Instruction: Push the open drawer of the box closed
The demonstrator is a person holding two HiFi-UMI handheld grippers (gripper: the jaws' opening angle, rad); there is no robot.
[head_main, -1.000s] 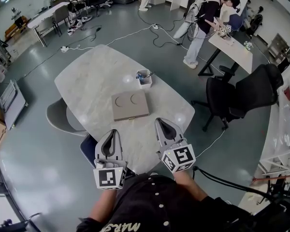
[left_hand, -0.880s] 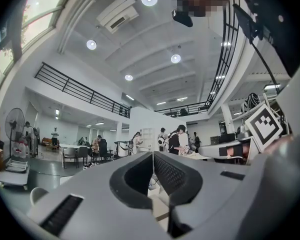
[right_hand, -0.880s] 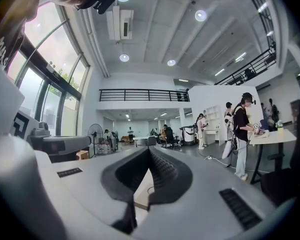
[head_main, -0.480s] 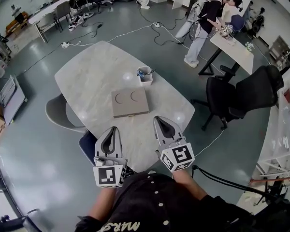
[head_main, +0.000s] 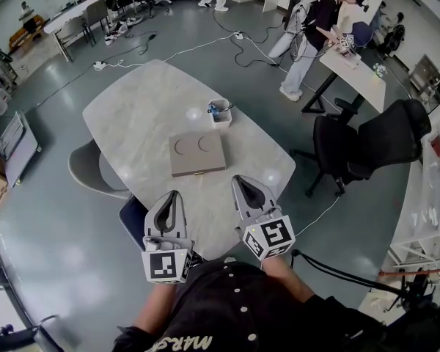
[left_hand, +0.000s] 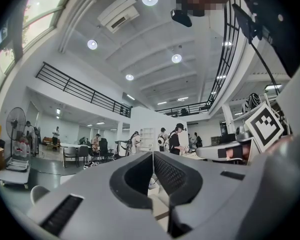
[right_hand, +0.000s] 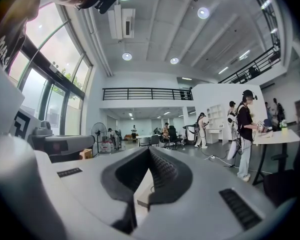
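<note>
A flat tan box (head_main: 197, 155) with two round marks on its lid lies in the middle of the pale oval table (head_main: 139, 105). From above I cannot see whether its drawer stands out. My left gripper (head_main: 169, 199) is held near the table's front edge, left of the box, tips together and empty. My right gripper (head_main: 247, 184) is beside it at the front right, also shut and empty. Both point toward the box and are apart from it. A slice of the box (right_hand: 142, 191) shows between the right gripper's shut jaws.
A small white cup (head_main: 219, 115) with blue items stands just behind the box. A grey chair (head_main: 88, 171) sits at the table's left, a black office chair (head_main: 370, 141) at the right. People stand by a desk (head_main: 352, 68) far back. Cables cross the floor.
</note>
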